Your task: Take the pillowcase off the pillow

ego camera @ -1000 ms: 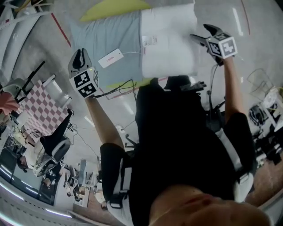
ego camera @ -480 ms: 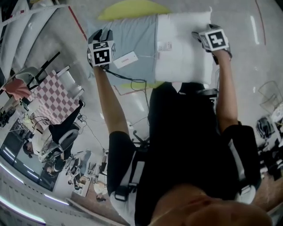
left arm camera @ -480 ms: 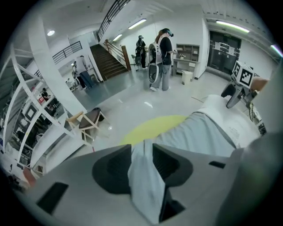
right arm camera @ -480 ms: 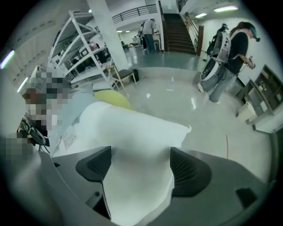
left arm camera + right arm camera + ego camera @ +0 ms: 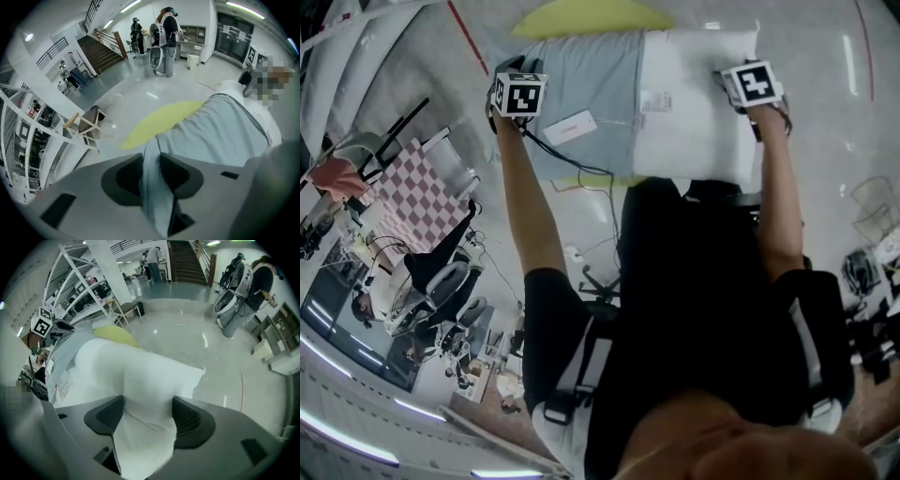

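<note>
A white pillow [image 5: 698,103] lies on the pale floor, its left half still inside a light blue-grey pillowcase [image 5: 581,80]. My left gripper [image 5: 501,94] points down at the pillowcase's left edge. In the left gripper view a fold of pillowcase [image 5: 152,187] stands in the narrow gap of that gripper [image 5: 151,164], whose jaws have just been opening. My right gripper [image 5: 724,82] is on the pillow's bare right end. Its jaws have just been closing, and the right gripper [image 5: 147,416] squeezes a thick bulge of pillow [image 5: 140,380] between its pads.
A yellow sheet [image 5: 581,17] lies under the pillow's far side. A white tag [image 5: 572,127] and a black cable [image 5: 581,169] lie on the near side. A checkered board [image 5: 408,202] and office chairs [image 5: 431,291] stand at the left. A stool [image 5: 89,124] and people [image 5: 164,37] are farther off.
Both grippers have come down onto the pillow: the left moved right and up in the picture to the pillowcase's edge, the right settled on the white end. The head view shifted slightly.
</note>
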Tool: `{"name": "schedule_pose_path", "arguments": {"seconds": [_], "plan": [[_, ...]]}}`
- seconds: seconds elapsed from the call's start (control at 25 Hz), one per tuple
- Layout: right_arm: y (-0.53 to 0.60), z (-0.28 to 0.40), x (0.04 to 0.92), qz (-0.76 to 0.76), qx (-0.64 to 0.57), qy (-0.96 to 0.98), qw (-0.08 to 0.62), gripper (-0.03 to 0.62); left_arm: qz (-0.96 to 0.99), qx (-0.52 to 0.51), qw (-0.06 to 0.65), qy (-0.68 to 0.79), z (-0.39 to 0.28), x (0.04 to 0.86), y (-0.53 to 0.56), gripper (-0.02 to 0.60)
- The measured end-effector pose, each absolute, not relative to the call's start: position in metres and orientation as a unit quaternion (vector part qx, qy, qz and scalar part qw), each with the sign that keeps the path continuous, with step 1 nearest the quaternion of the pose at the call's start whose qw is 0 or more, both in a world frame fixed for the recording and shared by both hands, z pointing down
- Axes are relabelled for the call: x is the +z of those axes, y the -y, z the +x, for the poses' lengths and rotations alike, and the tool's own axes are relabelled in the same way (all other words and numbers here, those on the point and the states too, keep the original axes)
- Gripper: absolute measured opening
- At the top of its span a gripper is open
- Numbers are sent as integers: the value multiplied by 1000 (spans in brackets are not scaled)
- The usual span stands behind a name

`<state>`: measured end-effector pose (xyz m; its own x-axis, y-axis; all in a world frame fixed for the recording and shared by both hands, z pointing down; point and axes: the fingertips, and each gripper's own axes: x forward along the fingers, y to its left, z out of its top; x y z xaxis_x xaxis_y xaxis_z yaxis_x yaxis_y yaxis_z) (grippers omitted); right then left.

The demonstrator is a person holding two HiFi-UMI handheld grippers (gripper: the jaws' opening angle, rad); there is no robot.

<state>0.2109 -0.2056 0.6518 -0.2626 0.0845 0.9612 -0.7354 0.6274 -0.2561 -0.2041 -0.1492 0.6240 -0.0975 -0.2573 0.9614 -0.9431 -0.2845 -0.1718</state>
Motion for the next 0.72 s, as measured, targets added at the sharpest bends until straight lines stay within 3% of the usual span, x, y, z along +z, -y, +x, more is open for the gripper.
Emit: {"name": "schedule_pose_path", "arguments": {"seconds": [0.24,0.52,0.72], "plan": [[199,205,646,216,364,710,563,245,577,566,316,496,-207,631,146,15],[198,217,632,248,310,703,589,169,580,541,309,525,-220,617,149,5],[195,223,625,265,284,696,604,158,575,509,308,561,-247,601,143,3]]}}
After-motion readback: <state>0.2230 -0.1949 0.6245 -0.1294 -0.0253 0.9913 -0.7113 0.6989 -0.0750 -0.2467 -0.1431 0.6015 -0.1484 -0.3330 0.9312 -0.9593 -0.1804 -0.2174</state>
